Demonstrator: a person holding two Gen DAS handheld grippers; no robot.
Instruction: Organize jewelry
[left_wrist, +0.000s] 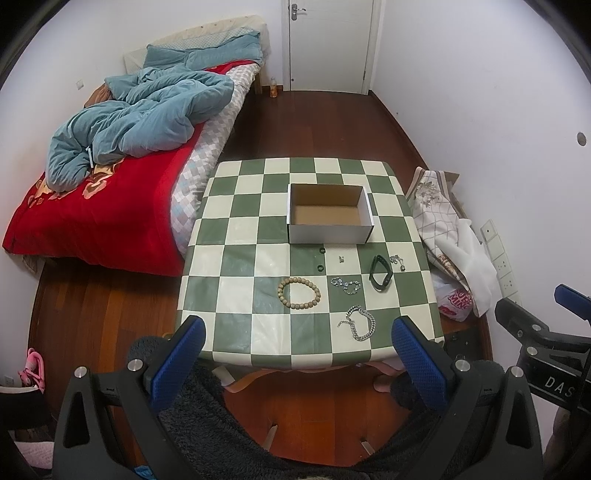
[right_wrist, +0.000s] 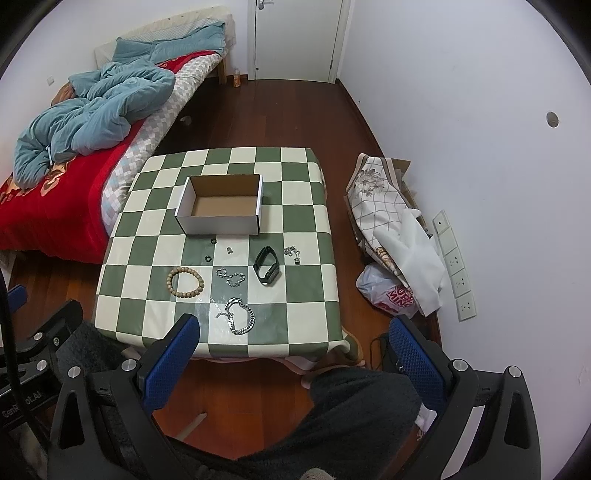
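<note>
On the checkered table (left_wrist: 236, 236), jewelry lies loose just in front of the empty box (left_wrist: 328, 232). Silver chain bracelet (left_wrist: 359, 323) nearest: light, floppy, prob slippery, so pinch a link bunch. Beaded bracelet (left_wrist: 299, 293) looks stiffer, tan, round. Left gripper (left_wrist: 301, 354) & right gripper (right_wrist: 295, 354) both spread wide, holding nothing.

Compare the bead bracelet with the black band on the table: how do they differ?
The bead bracelet is tan, made of round beads; the black band is smooth and dark. The bracelet lies as a round ring, the band as a narrow loop. Both lie loose on the table, outside the box.
</note>
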